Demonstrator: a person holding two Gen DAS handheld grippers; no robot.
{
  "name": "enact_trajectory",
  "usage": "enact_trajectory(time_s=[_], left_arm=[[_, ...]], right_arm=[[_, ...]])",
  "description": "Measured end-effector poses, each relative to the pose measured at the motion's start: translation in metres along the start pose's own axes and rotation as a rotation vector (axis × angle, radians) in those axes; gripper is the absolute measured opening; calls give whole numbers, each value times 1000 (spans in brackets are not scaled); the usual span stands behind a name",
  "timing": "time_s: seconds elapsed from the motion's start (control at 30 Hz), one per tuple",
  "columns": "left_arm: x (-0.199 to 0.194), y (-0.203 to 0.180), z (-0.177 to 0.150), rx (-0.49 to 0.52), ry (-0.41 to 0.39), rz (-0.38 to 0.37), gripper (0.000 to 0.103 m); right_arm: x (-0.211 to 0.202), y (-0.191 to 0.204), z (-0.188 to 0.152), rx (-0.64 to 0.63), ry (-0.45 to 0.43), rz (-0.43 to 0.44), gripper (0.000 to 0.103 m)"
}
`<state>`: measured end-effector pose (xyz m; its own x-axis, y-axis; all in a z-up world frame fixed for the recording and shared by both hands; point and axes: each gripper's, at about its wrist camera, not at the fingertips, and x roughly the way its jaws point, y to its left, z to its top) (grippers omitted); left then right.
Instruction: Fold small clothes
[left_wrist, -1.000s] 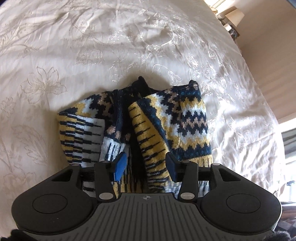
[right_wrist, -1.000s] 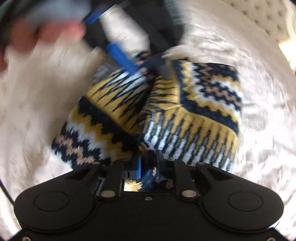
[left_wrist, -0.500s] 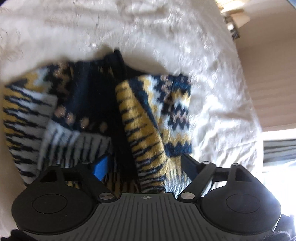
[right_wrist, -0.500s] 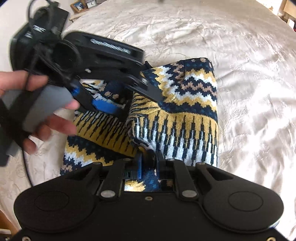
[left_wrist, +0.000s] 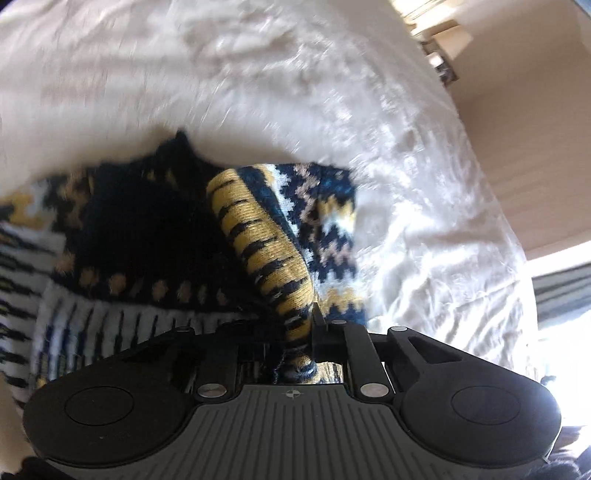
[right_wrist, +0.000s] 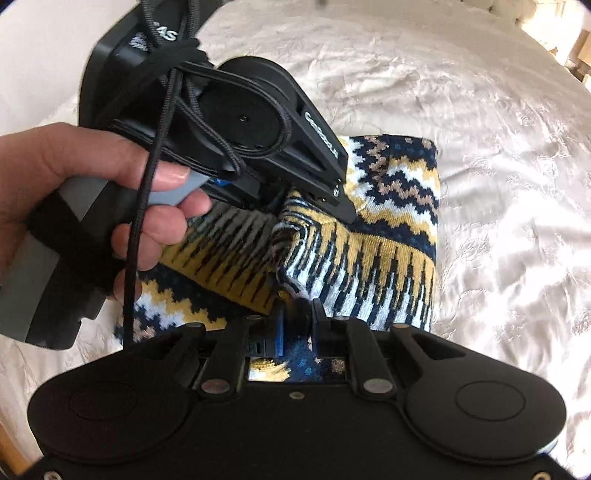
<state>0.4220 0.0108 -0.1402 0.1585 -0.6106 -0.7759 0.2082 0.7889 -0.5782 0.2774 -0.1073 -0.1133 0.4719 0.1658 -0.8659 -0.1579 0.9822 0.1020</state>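
- Sweater (right_wrist: 391, 206): patterned knit, part-folded on the bed (right_wrist: 498, 110), frame centre.
- Left claw (left_wrist: 299, 332): closed on the yellow-striped fold.
- Right claw (right_wrist: 297, 325): clamped on the near hem.
- Risk: fold may be dragged askew if the pulls are uneven.

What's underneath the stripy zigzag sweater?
The sweater lies on a cream bedspread that shows all around it. Its own folded layers hide whatever is directly beneath. Both claws, left and right, are shut on its edges.
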Motion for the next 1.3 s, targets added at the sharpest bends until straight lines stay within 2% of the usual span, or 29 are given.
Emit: enact_trajectory(time_s=[0.17,0.27,0.33,0.4,0.57,0.63,0.67,0.8,0.87,0.9,1.0,1.07,1.13,1.3], left_arm=[[-51,-5,5,67,-60,-5,16],[-73,7,6,64,-66,9,16],[-84,21,5,58,-69,46,16],[-88,39,3,52,-56,92,16],[-75,88,-8,-39,-13,158,17],[-70,103,-10,-58,3,152,18],[-65,109,-11,-77,11,155,23],[-60,119,-9,-90,-9,139,27],[-60,117,-5,-64,-19,144,28],[-61,115,-4,-46,-19,149,28],[-64,105,0,32,-33,166,29],[-63,102,5,60,-34,179,29],[-62,105,7,61,-42,175,29],[-57,110,14,62,-66,183,29]], right_arm=[[-23,23,13,10,-66,62,20],[-25,49,22,-8,-81,118,20],[-17,68,25,-27,-73,152,20],[-4,88,26,-60,-54,174,20],[36,123,19,-120,46,194,20],[51,131,15,-137,79,183,21],[56,132,14,-144,97,180,23],[64,121,20,-109,126,221,43],[55,108,19,-86,122,240,60],[45,99,15,-73,111,249,62],[24,72,17,-27,50,269,64],[13,53,21,7,-8,248,69],[4,37,32,33,-56,215,70],[35,1,68,65,-48,151,63]])
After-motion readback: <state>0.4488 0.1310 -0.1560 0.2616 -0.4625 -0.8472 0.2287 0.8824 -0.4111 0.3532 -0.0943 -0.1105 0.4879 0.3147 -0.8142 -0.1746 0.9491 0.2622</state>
